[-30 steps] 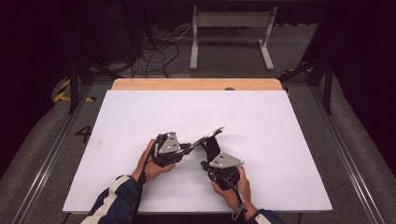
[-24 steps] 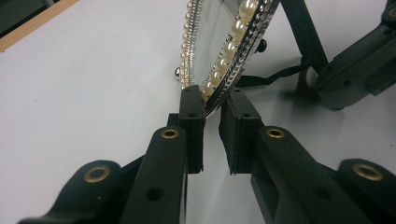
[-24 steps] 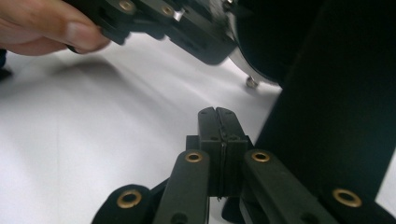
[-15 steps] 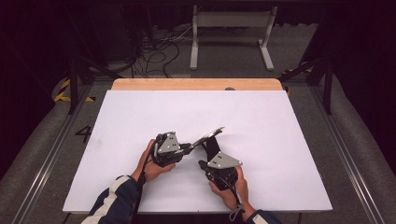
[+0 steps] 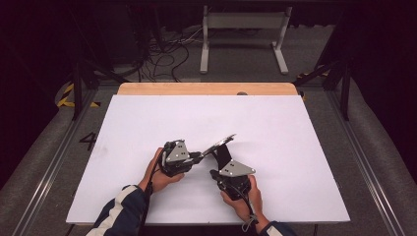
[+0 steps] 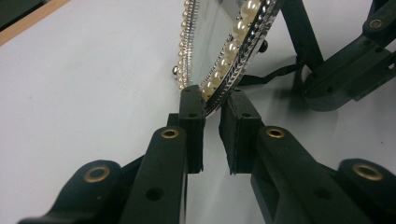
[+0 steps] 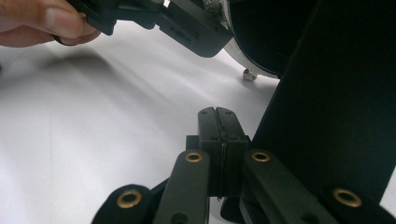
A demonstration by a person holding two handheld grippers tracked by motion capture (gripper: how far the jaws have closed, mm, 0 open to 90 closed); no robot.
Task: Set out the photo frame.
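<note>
Your left gripper (image 6: 212, 100) is clamped on the edge of a pearl-trimmed picture frame (image 6: 224, 42), its pads pinching the beaded rim from both sides. The frame stands tilted on the near middle of the white table (image 5: 147, 123), lifted between your two hands. Your right gripper (image 7: 217, 116) has its jaws pressed fully together, holding nothing, just beside the frame's black back stand (image 7: 336, 93).
</note>
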